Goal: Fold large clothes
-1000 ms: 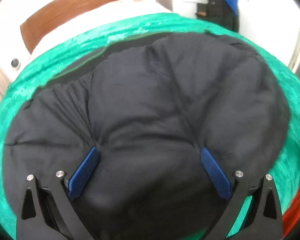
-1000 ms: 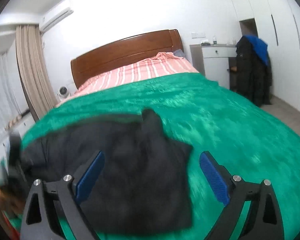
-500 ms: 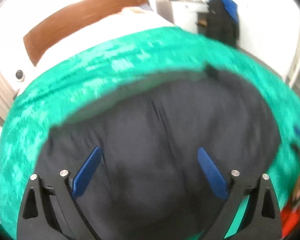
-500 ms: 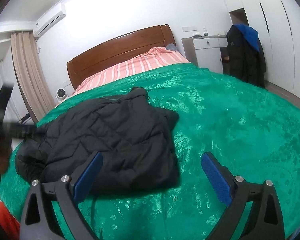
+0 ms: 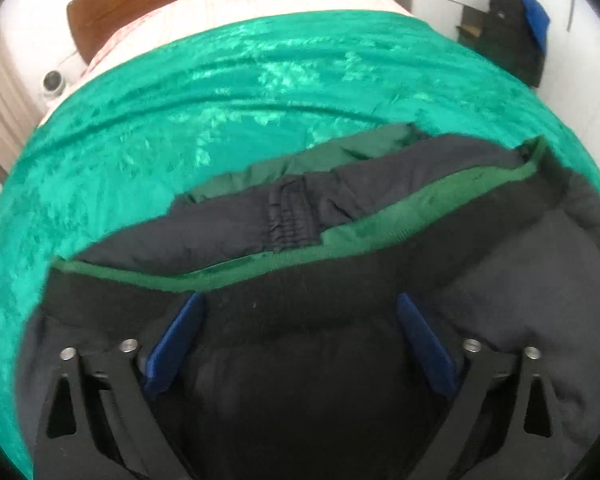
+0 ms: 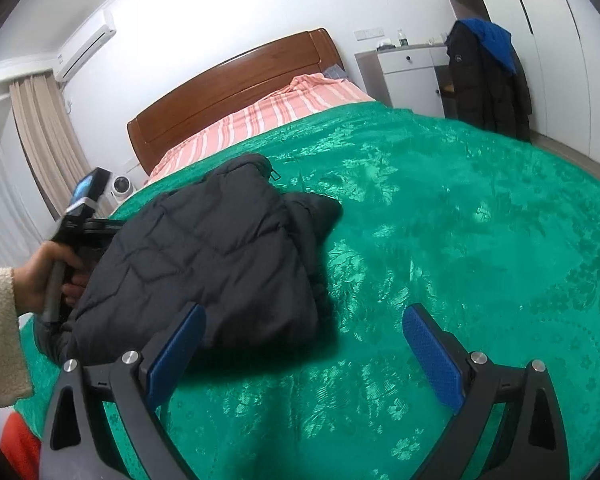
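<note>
A black quilted jacket (image 6: 220,264) lies folded in a thick bundle on the green bedspread (image 6: 460,240), left of the bed's middle. In the left wrist view the jacket (image 5: 500,280) fills the lower frame, with a green lining edge (image 5: 380,236) showing along its far side. My left gripper (image 5: 298,340) is open, low over the jacket's near hem, fingers spread on either side of the fabric. In the right wrist view it shows at the jacket's left end, held by a hand (image 6: 56,264). My right gripper (image 6: 302,344) is open and empty, just in front of the jacket's near right corner.
A wooden headboard (image 6: 236,92) and striped pink bedding (image 6: 268,116) lie at the far end. A white cabinet (image 6: 412,72) and a dark coat with blue hood (image 6: 488,80) stand at the right. A small white device (image 6: 122,188) sits left of the bed.
The left gripper has dropped closer to the jacket's edge, so the green lining now shows. The right gripper has pulled back and steadied. Both stay open.
</note>
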A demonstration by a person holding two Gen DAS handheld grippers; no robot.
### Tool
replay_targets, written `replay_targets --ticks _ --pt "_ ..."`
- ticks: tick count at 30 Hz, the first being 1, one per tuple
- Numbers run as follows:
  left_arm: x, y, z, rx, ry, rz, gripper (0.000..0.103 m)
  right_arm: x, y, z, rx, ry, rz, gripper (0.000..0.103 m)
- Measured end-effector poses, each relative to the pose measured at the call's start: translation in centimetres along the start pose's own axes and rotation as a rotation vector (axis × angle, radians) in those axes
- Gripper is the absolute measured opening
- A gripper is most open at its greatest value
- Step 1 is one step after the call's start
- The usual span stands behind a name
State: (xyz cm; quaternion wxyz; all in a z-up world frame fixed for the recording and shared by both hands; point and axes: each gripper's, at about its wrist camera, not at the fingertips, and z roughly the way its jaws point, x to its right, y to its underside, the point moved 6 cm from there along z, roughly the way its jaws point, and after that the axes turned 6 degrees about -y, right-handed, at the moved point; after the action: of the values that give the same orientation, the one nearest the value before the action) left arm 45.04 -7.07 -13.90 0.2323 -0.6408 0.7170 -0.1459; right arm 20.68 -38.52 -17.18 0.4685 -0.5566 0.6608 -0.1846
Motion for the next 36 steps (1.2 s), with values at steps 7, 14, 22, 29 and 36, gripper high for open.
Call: replay_targets --ticks 7,14,22,29,36 --pt "-0.6 0.1 -0.7 0.017 0.004 0.01 0.099 0.7 0.0 0.4 -0.005 -0.006 0.056 0.098" --pt "-0.3 2.3 -1.3 0.016 -0.043 0.048 0.097 1.4 0.5 0.6 -0.023 0.003 0.088 0.098" --pt "3.0 13.6 -8.9 0.093 0.042 0.28 0.097 3.0 0.3 0.4 -0.01 -0.001 0.17 0.098" --pt "2.7 16.6 -7.6 0.133 0.042 0.205 0.101 2.4 0.7 0.7 -0.02 0.01 0.163 0.098" --pt "2.4 18.3 -11.0 0.118 0.047 0.228 0.099 2.5 0.9 0.8 -0.025 0.001 0.179 0.098"
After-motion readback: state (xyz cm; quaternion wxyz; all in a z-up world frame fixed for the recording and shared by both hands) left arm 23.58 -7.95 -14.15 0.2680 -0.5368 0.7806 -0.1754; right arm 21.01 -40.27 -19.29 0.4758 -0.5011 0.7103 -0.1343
